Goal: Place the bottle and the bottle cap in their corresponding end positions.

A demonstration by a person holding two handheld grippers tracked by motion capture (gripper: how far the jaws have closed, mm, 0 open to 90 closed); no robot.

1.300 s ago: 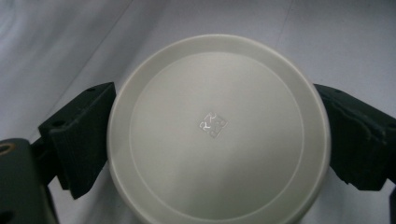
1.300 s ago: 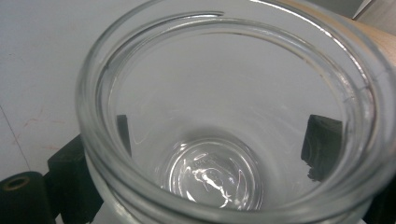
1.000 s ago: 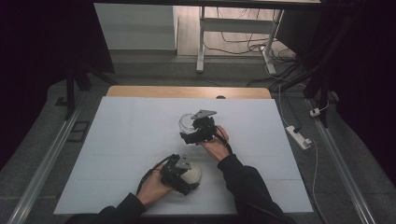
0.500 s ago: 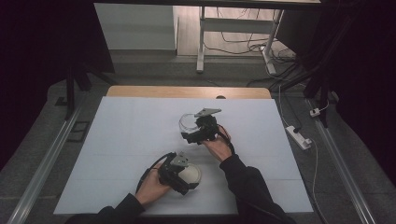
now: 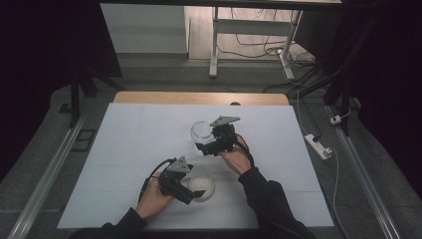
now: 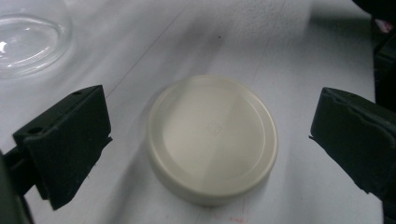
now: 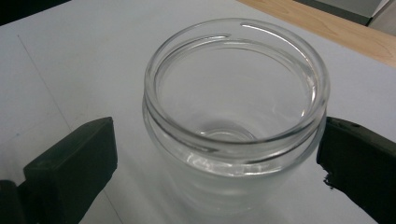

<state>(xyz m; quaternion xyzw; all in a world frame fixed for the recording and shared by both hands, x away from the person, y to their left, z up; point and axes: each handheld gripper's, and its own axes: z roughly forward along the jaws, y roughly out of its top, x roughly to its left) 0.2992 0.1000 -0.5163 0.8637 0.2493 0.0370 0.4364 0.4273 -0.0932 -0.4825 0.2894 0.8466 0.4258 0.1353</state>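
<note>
A clear, empty glass jar [image 5: 200, 131] [image 7: 233, 121] stands upright without a lid near the middle of the white table [image 5: 129, 144]. My right gripper [image 5: 205, 141] [image 7: 215, 147] is open, with a jaw on either side of the jar below its rim; there is a gap at the left jaw. A round cream lid [image 5: 202, 185] [image 6: 212, 137] lies flat near the table's front edge. My left gripper [image 5: 191, 190] [image 6: 210, 116] is open and straddles the lid without touching it. The jar [image 6: 28, 42] also appears at the top left of the left gripper view.
A wooden strip [image 5: 199, 98] runs along the table's far edge. A power strip [image 5: 318, 146] lies on the floor at the right, and a metal rail [image 5: 45, 174] runs along the left. A white stand [image 5: 214, 45] stands beyond the table.
My left gripper has drawn back slightly to the left, so more of the lid is bare. The right gripper and jar have hardly moved.
</note>
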